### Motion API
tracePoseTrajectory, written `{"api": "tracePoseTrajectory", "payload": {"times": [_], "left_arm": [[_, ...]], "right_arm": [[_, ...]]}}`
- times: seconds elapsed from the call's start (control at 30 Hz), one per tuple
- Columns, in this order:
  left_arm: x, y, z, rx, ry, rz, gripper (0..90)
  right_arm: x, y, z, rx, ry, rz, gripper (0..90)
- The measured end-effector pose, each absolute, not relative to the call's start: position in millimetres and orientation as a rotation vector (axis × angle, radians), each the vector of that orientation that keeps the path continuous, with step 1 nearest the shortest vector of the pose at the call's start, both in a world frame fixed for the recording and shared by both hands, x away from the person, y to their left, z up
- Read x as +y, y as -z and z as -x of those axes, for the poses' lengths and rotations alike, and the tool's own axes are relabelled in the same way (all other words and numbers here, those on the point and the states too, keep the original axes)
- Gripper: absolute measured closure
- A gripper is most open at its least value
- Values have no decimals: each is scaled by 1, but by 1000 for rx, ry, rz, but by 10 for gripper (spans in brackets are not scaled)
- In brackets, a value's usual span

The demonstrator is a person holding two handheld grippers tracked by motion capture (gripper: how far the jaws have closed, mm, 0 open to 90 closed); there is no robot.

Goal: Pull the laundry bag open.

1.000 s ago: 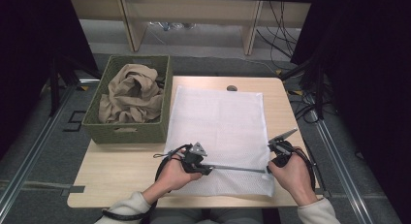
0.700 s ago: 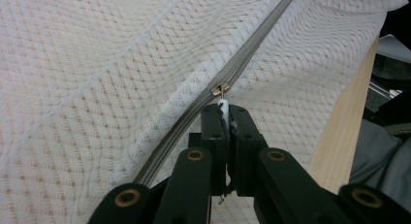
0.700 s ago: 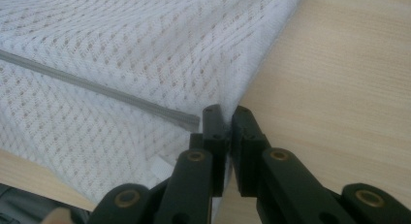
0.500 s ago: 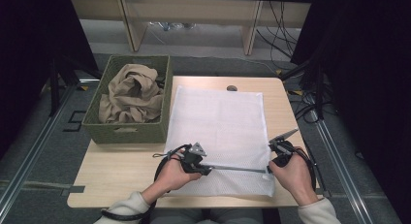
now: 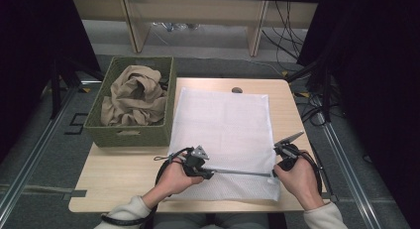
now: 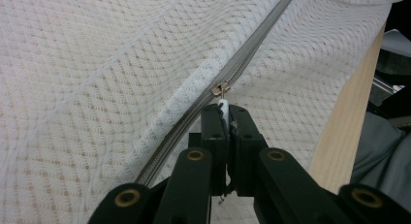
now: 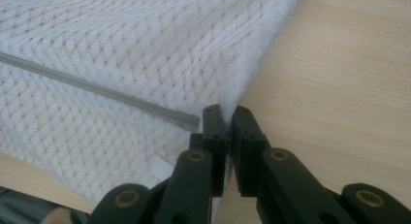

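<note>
White mesh laundry bag point(image 5: 225, 140) lies flat on the table point(image 5: 124, 182), and nothing differs from one second ago: both hands keep still, so the zipper point(image 6: 237, 64) is not yet opening. The left gripper point(image 6: 224, 118) is closed on the white zipper pull point(image 6: 223, 106). The right gripper point(image 7: 227, 118) is closed, pinching the bag's edge just beside the zipper's end.

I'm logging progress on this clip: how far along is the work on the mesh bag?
Done: the mesh laundry bag lies flat on the table. In hand: the left hand-held gripper pinches the zipper pull; the right hand-held gripper clamps the bag's edge by the zipper end. Left, probably: running the zipper along; the beige cloth sits in the green basket.
</note>
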State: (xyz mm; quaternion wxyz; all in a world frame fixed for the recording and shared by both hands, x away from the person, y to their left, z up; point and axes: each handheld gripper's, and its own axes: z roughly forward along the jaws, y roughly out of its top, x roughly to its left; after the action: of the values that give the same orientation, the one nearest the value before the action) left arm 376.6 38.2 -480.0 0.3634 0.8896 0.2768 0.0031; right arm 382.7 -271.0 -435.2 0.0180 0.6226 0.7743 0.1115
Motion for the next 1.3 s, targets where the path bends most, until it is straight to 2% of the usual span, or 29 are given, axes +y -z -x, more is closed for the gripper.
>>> {"api": "tracePoseTrajectory", "payload": {"times": [1.3], "left_arm": [[64, 479, -377, 740, -18, -2341, 866]], "right_arm": [[-268, 440, -384, 2415, -326, -1923, 866]]}}
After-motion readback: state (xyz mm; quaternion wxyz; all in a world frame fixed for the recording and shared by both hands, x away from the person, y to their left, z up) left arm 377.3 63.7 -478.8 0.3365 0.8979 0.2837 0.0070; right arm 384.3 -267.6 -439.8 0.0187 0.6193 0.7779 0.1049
